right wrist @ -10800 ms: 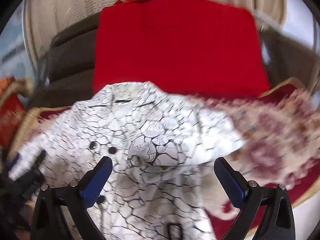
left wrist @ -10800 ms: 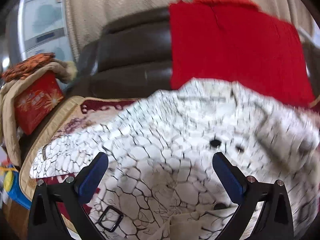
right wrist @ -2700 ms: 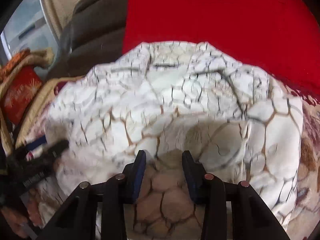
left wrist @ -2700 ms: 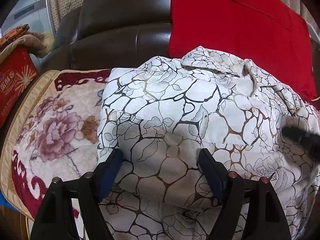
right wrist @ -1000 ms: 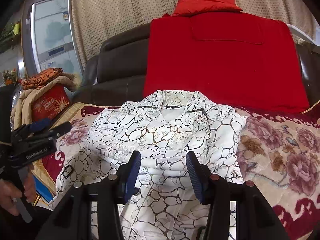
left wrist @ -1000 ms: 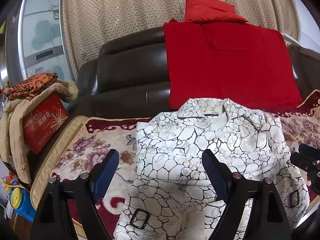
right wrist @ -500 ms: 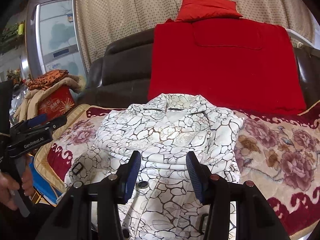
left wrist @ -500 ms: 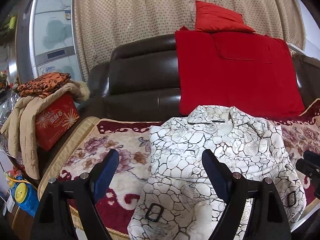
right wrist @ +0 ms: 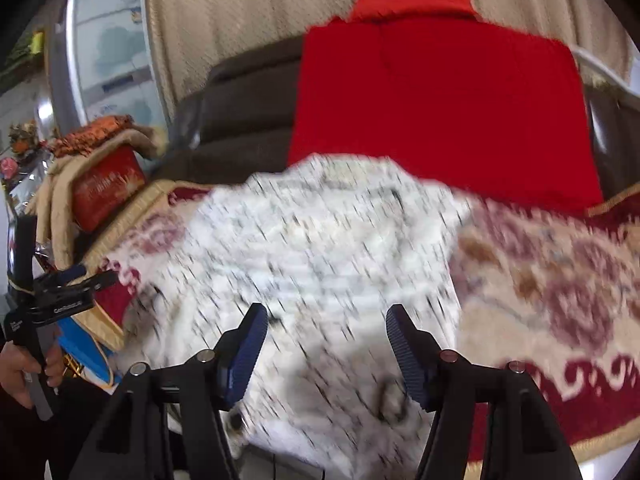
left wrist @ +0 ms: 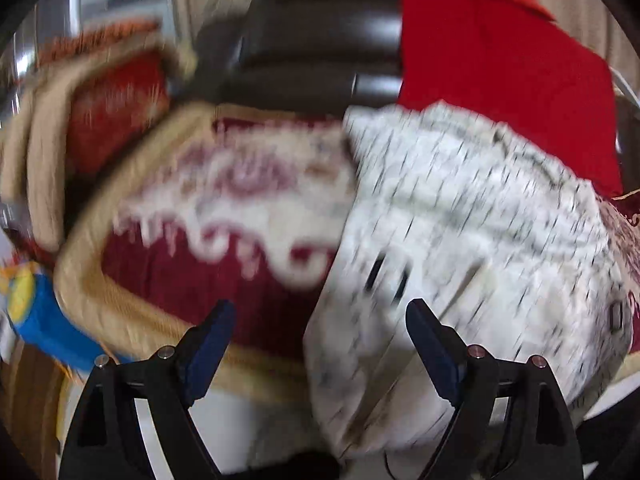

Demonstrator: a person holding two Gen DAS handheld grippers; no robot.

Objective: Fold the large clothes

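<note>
A white coat with a black crackle print (left wrist: 460, 208) lies spread on the sofa seat, its hem hanging over the front edge. Both views are smeared by motion. My left gripper (left wrist: 319, 306) is open above the coat's lower left edge; the right finger is over the cloth and the left finger over the sofa cover. In the right wrist view the coat (right wrist: 320, 248) fills the middle. My right gripper (right wrist: 327, 312) hovers above its lower part with jaws opening and nothing pinched. The left gripper (right wrist: 96, 274) shows at the left there, held by a hand (right wrist: 16, 368).
A red blanket (right wrist: 440, 104) drapes the brown sofa back. A red and cream floral cover (right wrist: 560, 280) lies on the seat. On the left stand a red box (right wrist: 108, 188) under a beige garment and a blue toy (left wrist: 36, 316).
The left gripper has swung down and left to the coat's lower left edge at the sofa front. The right gripper has come closer to the coat and its jaws stand wider.
</note>
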